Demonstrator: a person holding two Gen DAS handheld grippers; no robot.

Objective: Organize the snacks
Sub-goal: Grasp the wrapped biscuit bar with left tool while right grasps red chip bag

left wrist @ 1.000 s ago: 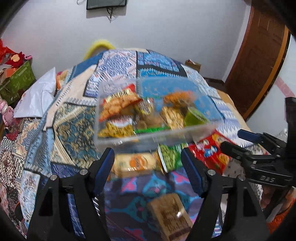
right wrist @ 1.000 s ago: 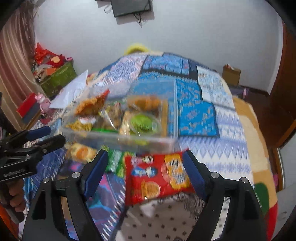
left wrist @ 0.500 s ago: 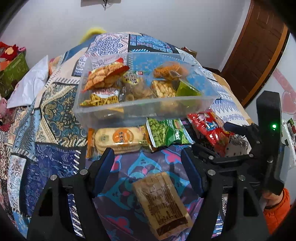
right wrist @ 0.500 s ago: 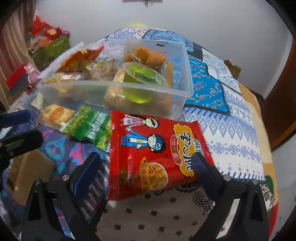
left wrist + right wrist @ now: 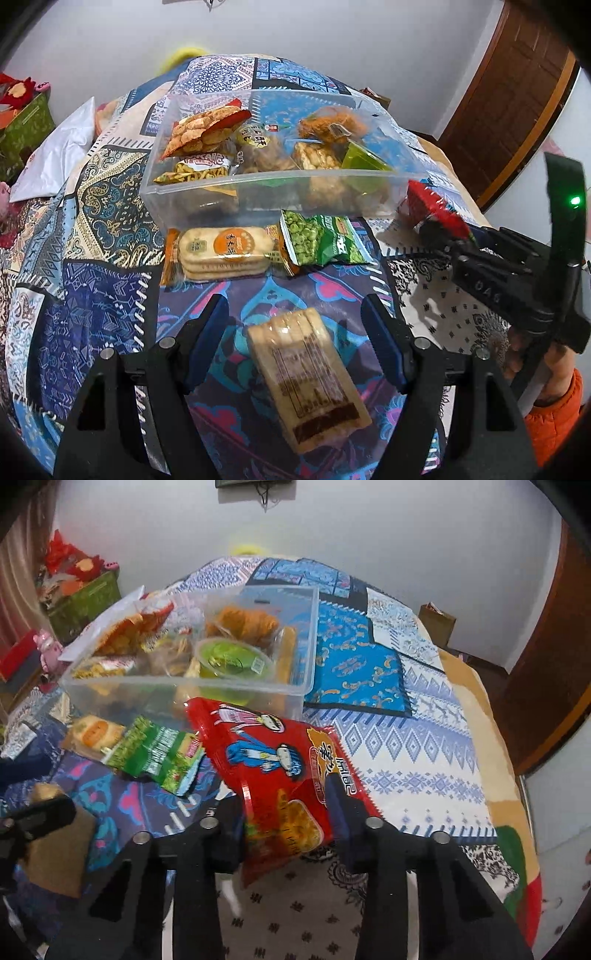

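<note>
The right gripper (image 5: 288, 812) is closing, and its pads already pinch the red bag (image 5: 280, 771), which tilts up in front of the clear box (image 5: 184, 690) of snacks. The left gripper (image 5: 295, 339) is open over a tan pack (image 5: 310, 376) on the quilt (image 5: 92, 306), touching nothing. A cracker pack (image 5: 225, 251) and green bag (image 5: 321, 240) lie by the box.

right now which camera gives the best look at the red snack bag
The right wrist view: the red snack bag fills the middle, printed front showing, pinched between the right gripper fingers, which are closing. The left wrist view shows the bag only small, at the right edge beside the clear container.
</note>
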